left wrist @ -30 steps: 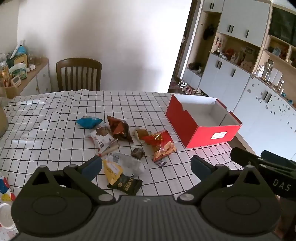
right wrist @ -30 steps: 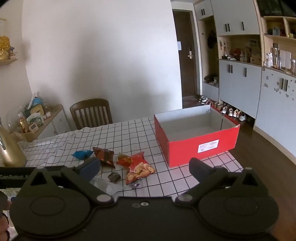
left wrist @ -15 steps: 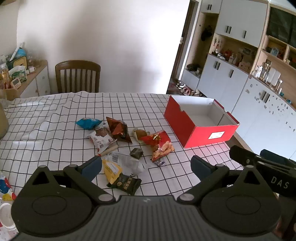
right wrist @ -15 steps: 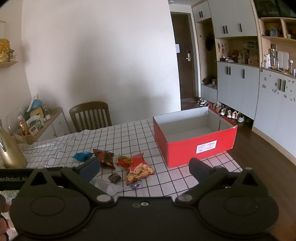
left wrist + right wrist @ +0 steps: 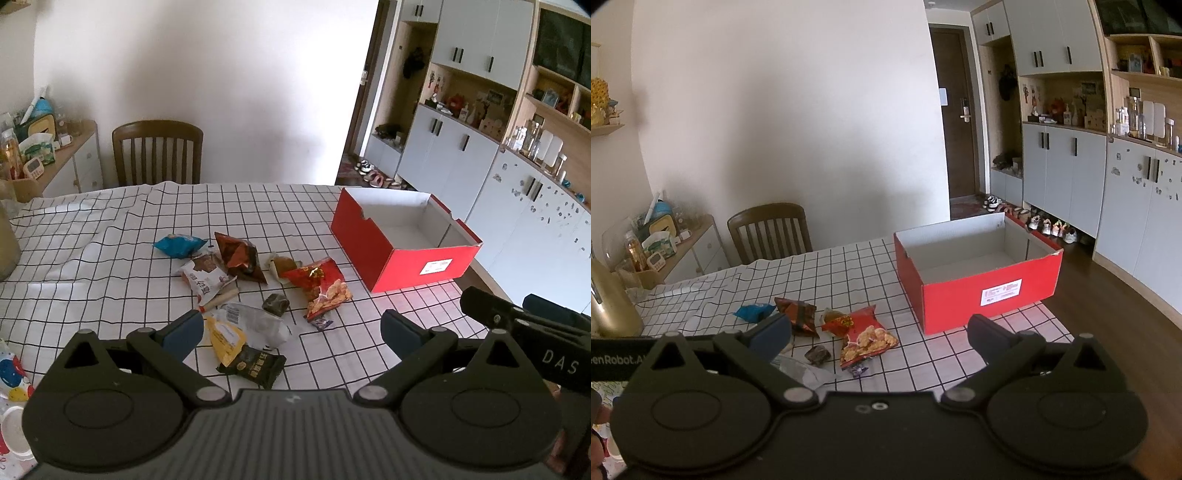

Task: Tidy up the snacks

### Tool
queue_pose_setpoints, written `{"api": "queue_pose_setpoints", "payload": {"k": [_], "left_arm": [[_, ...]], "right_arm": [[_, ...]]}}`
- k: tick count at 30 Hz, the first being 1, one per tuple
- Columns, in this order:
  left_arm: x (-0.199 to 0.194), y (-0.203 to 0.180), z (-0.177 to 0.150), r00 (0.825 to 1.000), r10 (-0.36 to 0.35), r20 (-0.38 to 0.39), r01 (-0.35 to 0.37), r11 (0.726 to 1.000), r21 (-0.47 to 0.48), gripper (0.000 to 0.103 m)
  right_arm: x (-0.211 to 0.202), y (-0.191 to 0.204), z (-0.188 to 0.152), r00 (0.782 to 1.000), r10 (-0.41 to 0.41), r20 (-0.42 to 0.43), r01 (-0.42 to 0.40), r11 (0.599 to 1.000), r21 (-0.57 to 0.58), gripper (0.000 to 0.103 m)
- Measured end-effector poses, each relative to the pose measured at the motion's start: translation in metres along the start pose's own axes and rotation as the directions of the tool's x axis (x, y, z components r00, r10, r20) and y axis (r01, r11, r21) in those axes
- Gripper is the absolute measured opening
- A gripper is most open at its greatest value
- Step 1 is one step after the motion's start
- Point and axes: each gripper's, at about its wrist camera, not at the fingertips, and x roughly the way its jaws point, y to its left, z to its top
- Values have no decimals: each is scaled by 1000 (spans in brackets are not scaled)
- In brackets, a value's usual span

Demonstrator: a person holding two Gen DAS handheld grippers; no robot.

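Both hand-held grippers, left [image 5: 291, 328] and right [image 5: 879, 334], hang wide and empty, having drawn slightly back from the counter [image 5: 92, 258] over the past second; no sorting has begun. Ahead and right of them sits the stiff, open red cardboard box [image 5: 402, 251], bare inside. Crinkly foil snack packets [image 5: 251, 291] lie strewn directly ahead on the wrinkled checked cloth, a glossy red chip bag [image 5: 325, 288] nearest the box.

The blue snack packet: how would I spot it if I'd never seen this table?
Start at the red box on the checked tablecloth, then look left to the scattered snacks. The blue snack packet lies at the pile's far left, nearest the wooden chair, and is the only blue one.
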Motion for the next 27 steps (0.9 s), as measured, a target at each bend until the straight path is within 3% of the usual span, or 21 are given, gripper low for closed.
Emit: {"api": "queue_pose_setpoints", "payload": {"k": [27], "left_arm": [[-7,-5,-3,1000,-11,9,11,1000,10,103]], "right_arm": [[-6,0,-1,1000,-27,9,27,1000,-8,99]]}}
